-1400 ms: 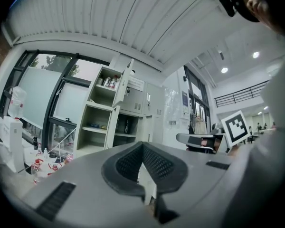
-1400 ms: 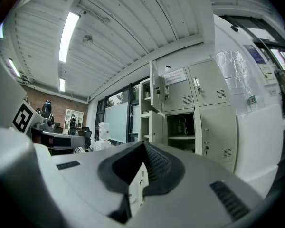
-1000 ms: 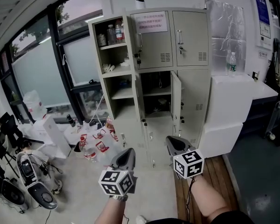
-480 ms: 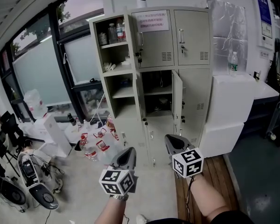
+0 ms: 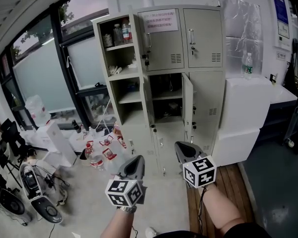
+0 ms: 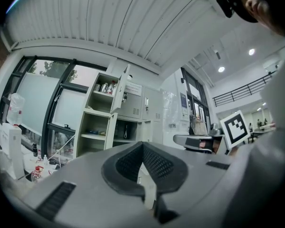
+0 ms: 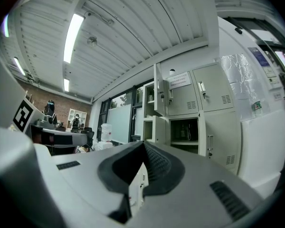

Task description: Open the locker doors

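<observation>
The beige locker [image 5: 161, 83] stands ahead, far beyond reach of both grippers. Its left column's top and middle doors are open, with bottles on the top shelf [image 5: 119, 36]. The centre middle compartment [image 5: 166, 98] is open, its door [image 5: 187, 105] swung to the right. The top centre door [image 5: 161, 41] carries a paper notice and is closed, as is the top right door [image 5: 203, 36]. My left gripper [image 5: 134, 166] and right gripper [image 5: 185, 150] are held low, both shut and empty. The locker [image 6: 109, 122] also shows past the left gripper [image 6: 143, 145], and the locker [image 7: 190, 113] past the right gripper [image 7: 143, 144].
White boxes [image 5: 243, 115] stand right of the locker with a water bottle [image 5: 247, 66] on top. Bottles and packets [image 5: 102, 155] litter the floor at the locker's left. Machines [image 5: 35, 192] sit at far left. Wooden planks [image 5: 223, 182] run under my right arm.
Both grippers stay shut and low. The right one has lifted very slightly and the view has shifted a touch.
</observation>
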Available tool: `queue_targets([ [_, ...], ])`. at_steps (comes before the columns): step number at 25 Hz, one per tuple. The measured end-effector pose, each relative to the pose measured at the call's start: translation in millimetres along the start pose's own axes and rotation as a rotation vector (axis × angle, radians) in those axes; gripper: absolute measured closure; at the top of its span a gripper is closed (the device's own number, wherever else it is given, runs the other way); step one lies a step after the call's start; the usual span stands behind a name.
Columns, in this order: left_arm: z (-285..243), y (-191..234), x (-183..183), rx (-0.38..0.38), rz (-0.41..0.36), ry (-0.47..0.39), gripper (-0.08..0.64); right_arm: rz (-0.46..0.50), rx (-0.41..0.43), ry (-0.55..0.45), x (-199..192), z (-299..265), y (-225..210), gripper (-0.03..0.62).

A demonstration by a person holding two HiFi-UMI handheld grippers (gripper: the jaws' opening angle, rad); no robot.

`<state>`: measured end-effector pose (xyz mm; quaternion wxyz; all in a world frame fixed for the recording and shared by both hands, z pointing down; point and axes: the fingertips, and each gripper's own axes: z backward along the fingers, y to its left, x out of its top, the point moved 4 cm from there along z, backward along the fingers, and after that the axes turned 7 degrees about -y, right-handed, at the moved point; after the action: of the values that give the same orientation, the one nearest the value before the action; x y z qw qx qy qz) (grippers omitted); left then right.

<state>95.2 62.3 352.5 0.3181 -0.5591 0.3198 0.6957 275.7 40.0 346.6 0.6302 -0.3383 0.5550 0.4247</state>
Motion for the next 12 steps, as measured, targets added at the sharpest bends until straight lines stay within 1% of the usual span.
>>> queue_targets([
  [12, 4.0, -2.6, 3.1, 0.001, -0.010, 0.003, 0.561, -0.007, 0.007, 0.001, 0.3, 3.0, 2.9, 0.592],
])
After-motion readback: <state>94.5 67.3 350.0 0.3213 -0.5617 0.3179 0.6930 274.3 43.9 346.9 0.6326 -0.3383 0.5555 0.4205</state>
